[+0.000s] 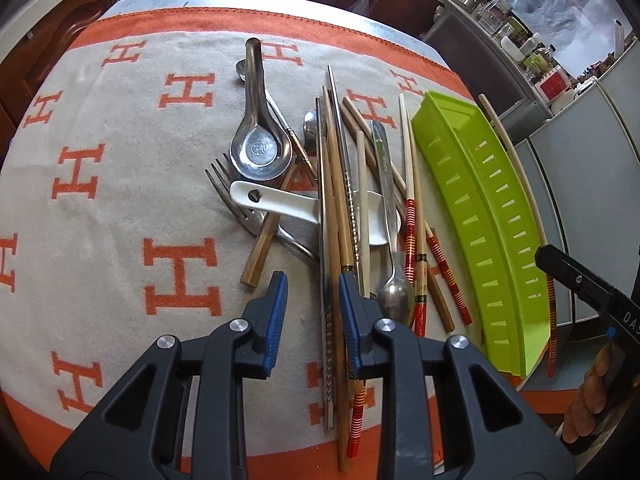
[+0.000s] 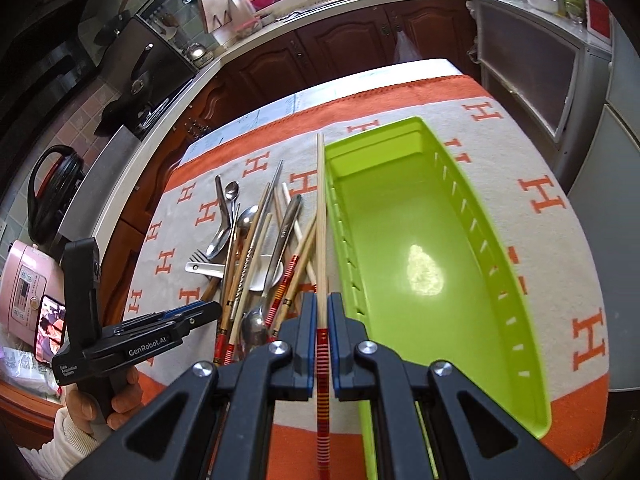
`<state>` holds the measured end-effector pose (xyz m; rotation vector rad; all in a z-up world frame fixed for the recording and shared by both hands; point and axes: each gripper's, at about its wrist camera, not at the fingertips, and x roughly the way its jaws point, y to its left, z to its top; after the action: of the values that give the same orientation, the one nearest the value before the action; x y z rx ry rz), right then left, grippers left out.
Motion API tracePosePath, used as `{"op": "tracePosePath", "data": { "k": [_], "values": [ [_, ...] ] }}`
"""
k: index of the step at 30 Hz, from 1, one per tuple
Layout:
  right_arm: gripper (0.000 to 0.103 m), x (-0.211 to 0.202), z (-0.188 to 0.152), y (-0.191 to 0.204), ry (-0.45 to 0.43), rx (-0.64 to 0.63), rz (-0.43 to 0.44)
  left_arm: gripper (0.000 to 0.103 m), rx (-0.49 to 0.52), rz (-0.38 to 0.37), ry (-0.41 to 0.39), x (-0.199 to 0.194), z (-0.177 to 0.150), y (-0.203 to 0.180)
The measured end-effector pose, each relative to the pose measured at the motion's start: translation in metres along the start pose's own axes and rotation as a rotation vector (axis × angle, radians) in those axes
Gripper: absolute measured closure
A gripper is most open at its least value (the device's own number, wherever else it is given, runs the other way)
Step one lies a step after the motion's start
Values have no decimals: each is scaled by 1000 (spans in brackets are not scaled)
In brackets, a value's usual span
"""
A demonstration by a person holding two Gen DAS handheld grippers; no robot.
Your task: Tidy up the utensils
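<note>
Now | right tongs (image 2: 321, 320) clamp chopstick (image 2: 320, 216) beside green tray (image 2: 500, 280) | left tongs (image 1: 313, 300) spread, empty

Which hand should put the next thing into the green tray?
The right. The right gripper already pinches a red-striped chopstick right beside the empty green tray. The left gripper is open over the utensil pile.
</note>
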<state>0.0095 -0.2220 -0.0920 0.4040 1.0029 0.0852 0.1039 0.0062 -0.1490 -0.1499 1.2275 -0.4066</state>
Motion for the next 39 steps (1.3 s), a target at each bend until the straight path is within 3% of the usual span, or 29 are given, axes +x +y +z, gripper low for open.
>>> {"op": "tracePosePath", "data": {
  "k": [8, 15, 18, 23, 32, 39],
  "values": [
    [98, 0, -2, -9, -10, 12, -29, 79, -7, 31, 0, 9, 0, 4],
    [98, 0, -4, -15, -18, 27, -72, 79, 50, 135, -6, 21, 3, -11],
    [98, 1, -4, -19, -16, 42, -93, 97, 55, 129, 8, 25, 5, -14],
    [97, 3, -6, -27, -3, 48, -152, 100, 38, 145, -8, 21, 4, -17],
    [94, 6, -10, -38, 20, 72, -181, 100, -5, 95, -56, -20, -3, -17],
    [94, -9, -9, -45, -25, 112, -172, 100, 1, -7, -65, -49, 12, -60]
  ]
}}
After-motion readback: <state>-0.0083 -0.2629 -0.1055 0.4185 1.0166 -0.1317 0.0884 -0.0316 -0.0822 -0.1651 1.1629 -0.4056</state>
